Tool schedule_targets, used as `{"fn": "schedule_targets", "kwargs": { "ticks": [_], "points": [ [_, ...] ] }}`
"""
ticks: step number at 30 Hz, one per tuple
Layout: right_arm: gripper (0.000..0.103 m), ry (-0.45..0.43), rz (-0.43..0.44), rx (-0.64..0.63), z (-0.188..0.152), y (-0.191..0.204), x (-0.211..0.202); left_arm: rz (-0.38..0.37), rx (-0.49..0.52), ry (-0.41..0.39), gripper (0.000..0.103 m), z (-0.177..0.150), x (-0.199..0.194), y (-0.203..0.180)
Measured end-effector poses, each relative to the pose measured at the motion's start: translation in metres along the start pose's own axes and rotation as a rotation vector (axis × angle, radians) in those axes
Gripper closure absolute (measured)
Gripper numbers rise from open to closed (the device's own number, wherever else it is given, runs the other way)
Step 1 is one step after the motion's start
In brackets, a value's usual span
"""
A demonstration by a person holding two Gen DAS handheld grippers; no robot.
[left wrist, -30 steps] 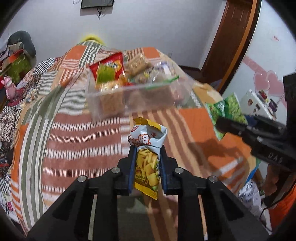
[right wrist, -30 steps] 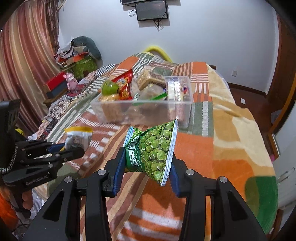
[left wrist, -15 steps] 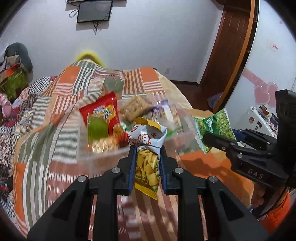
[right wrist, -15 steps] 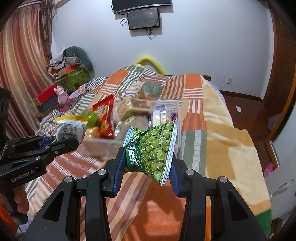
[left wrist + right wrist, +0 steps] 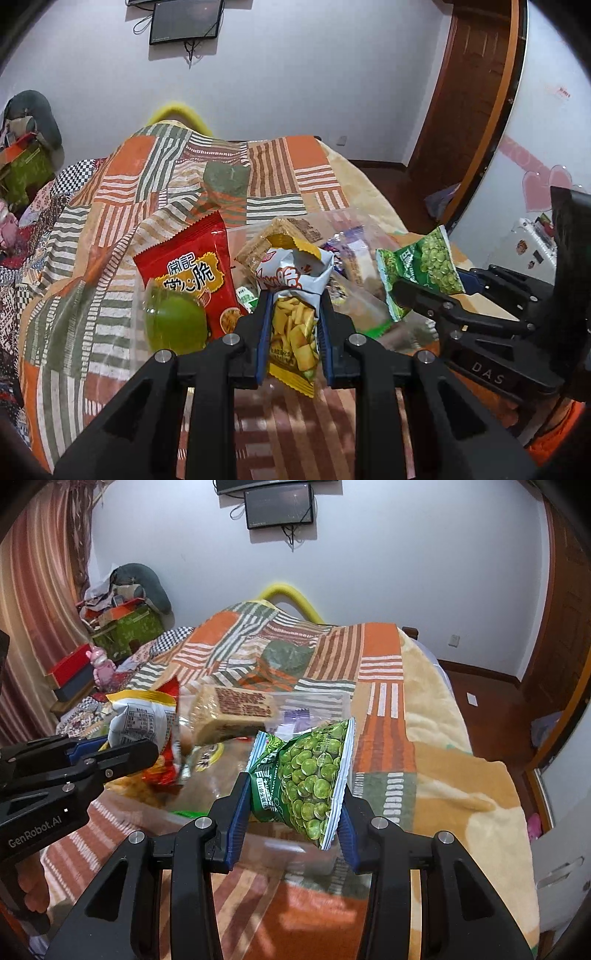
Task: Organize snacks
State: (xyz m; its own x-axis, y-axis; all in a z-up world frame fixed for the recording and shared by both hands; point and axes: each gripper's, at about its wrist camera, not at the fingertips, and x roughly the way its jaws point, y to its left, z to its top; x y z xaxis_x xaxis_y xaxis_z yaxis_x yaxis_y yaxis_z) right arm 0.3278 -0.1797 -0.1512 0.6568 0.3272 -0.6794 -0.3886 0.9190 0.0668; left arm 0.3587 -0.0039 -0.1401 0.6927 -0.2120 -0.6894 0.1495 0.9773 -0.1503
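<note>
Snacks are what I have in both grips: my left gripper point(image 5: 292, 325) is clamped tight on a yellow corn-snack packet point(image 5: 291, 317), its blue pads pinching the packet's waist low in the centre of the left wrist view, the crumpled white and yellow top standing up above my fingers. My right gripper point(image 5: 291, 808) is closed on a green pea packet point(image 5: 308, 779), held wider because the bag is plump; it sits tilted between the pads at the lower middle of the right wrist view. Each grip shows in the other camera: the pea packet at the right edge of the left view, the corn packet at the left edge of the right one. Just beyond both packets, in the middle of each frame, is a clear plastic bin point(image 5: 314, 701) resting on the striped patchwork blanket point(image 5: 280, 173). Inside it, a red snack bag point(image 5: 192, 273) stands upright on the left, a green jelly cup point(image 5: 173, 325) just in front of it, and a cracker pack point(image 5: 232, 712) leans toward the centre, with a purple-printed wrapper point(image 5: 351, 247) behind it. At the top of both frames a dark wall screen point(image 5: 279, 507) hangs on the white wall.
</note>
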Motion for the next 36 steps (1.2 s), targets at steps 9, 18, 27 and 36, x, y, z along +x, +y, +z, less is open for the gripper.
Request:
{"fn": "schedule_targets", "kwargs": {
  "ticks": [9, 18, 27, 36],
  "points": [
    [0.064, 0.038, -0.013, -0.057, -0.006, 0.008, 0.01, 0.02, -0.001, 0.039, 0.079, -0.006, 0.026, 0.002],
    [0.056, 0.056, -0.004, -0.043, -0.005, 0.004, -0.006, -0.002, -0.039, 0.052, 0.052, -0.011, 0.011, 0.007],
    [0.05, -0.063, 0.011, -0.028, 0.006, 0.005, -0.072, 0.043, -0.02, -0.124, 0.051, -0.008, -0.077, -0.007],
    [0.05, -0.259, 0.058, -0.004, 0.012, 0.025, -0.163, 0.064, -0.005, -0.325, 0.051, -0.009, -0.182, -0.021]
  ]
}}
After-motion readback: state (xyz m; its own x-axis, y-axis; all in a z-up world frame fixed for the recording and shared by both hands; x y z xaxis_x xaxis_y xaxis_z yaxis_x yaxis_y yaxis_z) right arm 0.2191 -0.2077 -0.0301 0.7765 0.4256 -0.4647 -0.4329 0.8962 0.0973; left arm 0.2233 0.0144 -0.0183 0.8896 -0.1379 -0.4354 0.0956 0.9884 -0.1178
